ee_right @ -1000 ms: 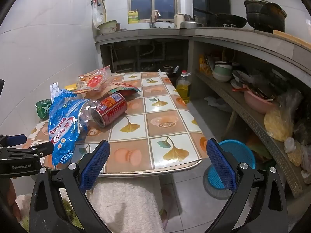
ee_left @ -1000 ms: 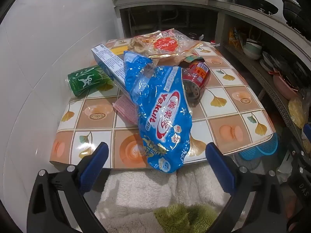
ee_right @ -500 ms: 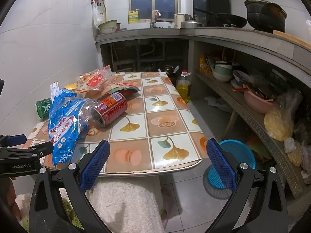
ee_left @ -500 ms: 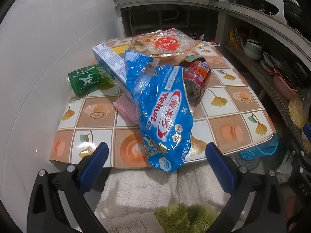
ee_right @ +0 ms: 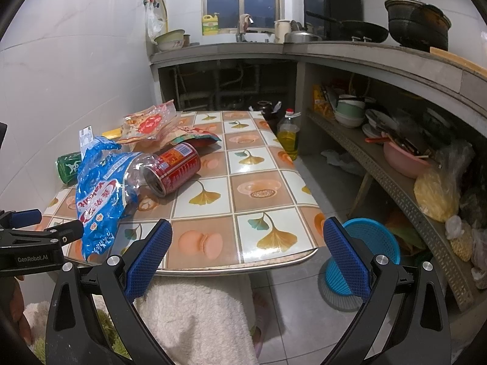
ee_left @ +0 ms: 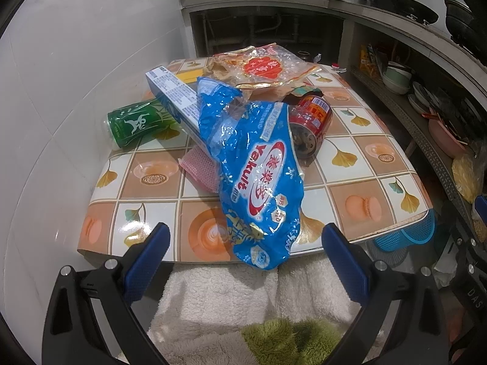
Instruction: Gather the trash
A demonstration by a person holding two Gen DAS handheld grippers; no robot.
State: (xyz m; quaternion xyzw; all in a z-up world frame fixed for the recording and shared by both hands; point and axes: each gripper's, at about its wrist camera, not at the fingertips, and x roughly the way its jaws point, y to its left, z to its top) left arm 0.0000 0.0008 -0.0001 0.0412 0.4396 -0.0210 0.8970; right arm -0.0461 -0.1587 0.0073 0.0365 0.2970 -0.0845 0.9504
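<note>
Trash lies on a tiled table (ee_left: 359, 158). A blue Yakult bag (ee_left: 258, 176) hangs over the near edge; it also shows in the right wrist view (ee_right: 100, 191). A red can (ee_left: 310, 124) (ee_right: 172, 167) lies on its side beside it. A green can (ee_left: 137, 123), a long white-blue box (ee_left: 175, 97), a pink cloth (ee_left: 201, 167) and a clear red-labelled wrapper (ee_left: 264, 67) lie behind. My left gripper (ee_left: 243, 261) is open just before the bag's lower end. My right gripper (ee_right: 245, 255) is open at the table's near edge.
A blue basket (ee_right: 362, 249) stands on the floor right of the table. An oil bottle (ee_right: 288, 133) stands by the table's far right side. Shelves with bowls (ee_right: 350, 112) run along the right. A white wall bounds the left. White fleece (ee_right: 194, 319) lies below.
Both grippers have stayed almost still. The left view has shifted very slightly, and nothing on the table has moved.
</note>
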